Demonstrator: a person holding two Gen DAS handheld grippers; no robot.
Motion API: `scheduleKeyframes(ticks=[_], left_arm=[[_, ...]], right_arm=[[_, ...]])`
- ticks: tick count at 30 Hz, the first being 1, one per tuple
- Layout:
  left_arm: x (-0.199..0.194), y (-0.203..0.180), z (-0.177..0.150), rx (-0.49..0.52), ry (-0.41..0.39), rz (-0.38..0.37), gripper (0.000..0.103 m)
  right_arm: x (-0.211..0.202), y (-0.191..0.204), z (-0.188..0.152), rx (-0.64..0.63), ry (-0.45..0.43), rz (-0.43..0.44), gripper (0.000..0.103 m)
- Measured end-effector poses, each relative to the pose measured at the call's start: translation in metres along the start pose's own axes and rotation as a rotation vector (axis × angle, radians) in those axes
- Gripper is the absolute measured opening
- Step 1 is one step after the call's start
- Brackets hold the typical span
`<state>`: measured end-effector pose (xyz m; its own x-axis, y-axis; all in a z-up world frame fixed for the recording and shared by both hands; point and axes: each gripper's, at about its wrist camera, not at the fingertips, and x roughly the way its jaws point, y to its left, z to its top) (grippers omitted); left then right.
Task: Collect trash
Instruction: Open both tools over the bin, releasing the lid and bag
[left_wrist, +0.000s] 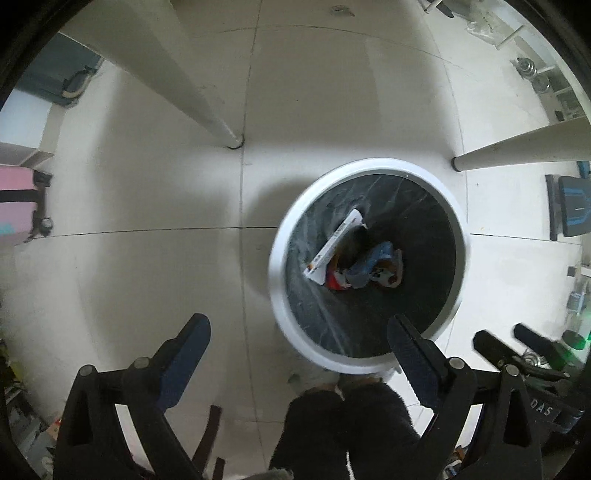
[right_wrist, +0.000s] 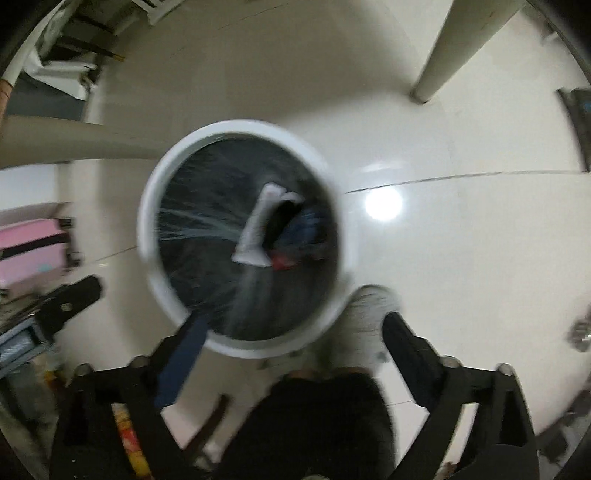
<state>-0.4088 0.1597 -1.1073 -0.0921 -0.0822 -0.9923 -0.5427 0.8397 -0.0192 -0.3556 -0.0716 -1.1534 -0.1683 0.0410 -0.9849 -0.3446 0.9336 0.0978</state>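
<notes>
Left gripper (left_wrist: 299, 343) and right gripper (right_wrist: 291, 328): both spread wide, holding nothing. Round white bin with black liner (left_wrist: 458, 295) below them; white carton (left_wrist: 334, 247) and crumpled wrappers (left_wrist: 376, 266) inside.

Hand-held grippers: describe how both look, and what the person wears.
Left hand-held gripper and right hand-held gripper match: black triangular frames with silver rivets and dark blue ribbed pads. The person wears dark trousers and a grey shoe.
</notes>
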Motion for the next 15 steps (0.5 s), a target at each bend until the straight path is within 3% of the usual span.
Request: scheduleKeyframes(ticks=[6, 15], left_arm=[[-0.029, 0.004, -0.017, 0.005, -0.011, 0.054, 0.098], [-0.107, 0.0, -0.043, -0.004, -0.045, 0.071, 0.098]], right_arm=[[-0.034, 0.005, 0.006, -0.018, -0.046, -0.091, 0.099], [-0.114, 0.023, -0.004, -0.037, -0.08, -0.101, 0.099]])
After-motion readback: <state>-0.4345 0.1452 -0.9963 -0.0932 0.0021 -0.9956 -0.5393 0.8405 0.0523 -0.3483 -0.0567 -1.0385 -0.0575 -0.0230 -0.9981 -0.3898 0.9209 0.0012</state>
